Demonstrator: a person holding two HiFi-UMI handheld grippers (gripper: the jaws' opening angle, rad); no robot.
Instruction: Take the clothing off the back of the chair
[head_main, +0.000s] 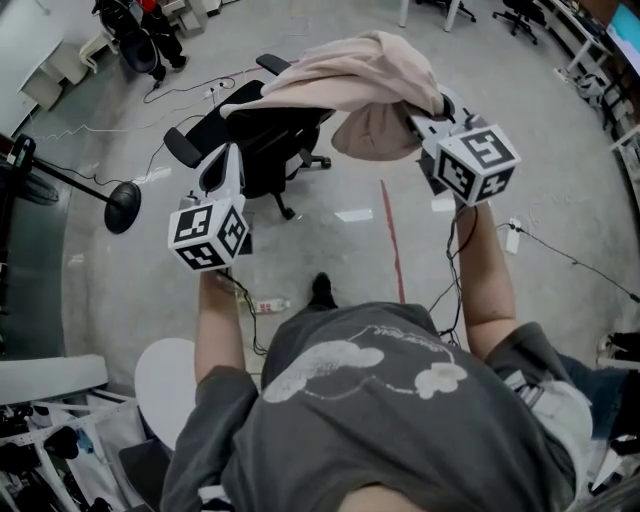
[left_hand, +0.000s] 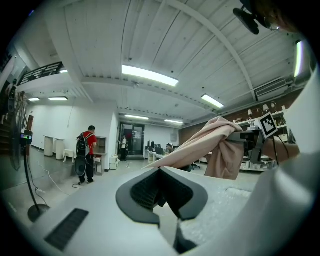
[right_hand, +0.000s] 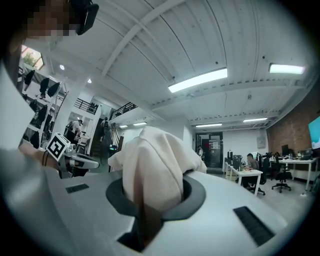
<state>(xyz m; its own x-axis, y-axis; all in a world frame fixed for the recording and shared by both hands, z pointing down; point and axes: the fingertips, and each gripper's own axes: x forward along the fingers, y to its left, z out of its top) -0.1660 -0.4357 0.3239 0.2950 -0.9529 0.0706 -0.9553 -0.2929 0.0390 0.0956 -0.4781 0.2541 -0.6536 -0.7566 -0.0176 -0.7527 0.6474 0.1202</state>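
Note:
A pale pink garment (head_main: 350, 75) hangs in the air above the black office chair (head_main: 265, 150), one end still trailing over the chair's back. My right gripper (head_main: 420, 115) is shut on a bunched fold of it and holds it up at the right. In the right gripper view the cloth (right_hand: 155, 160) fills the space between the jaws of that gripper (right_hand: 150, 200). My left gripper (head_main: 228, 160) is beside the chair's left armrest, shut with nothing in it. In the left gripper view that gripper (left_hand: 161, 192) points level, with the garment (left_hand: 220, 145) stretched across beyond its tip.
A black floor stand with a round base (head_main: 120, 205) is at the left, with cables on the concrete floor. A red tape line (head_main: 392, 240) and a small bottle (head_main: 270, 305) lie near my feet. A person in red (left_hand: 86, 150) stands far off. Desks (right_hand: 250, 172) are at the right.

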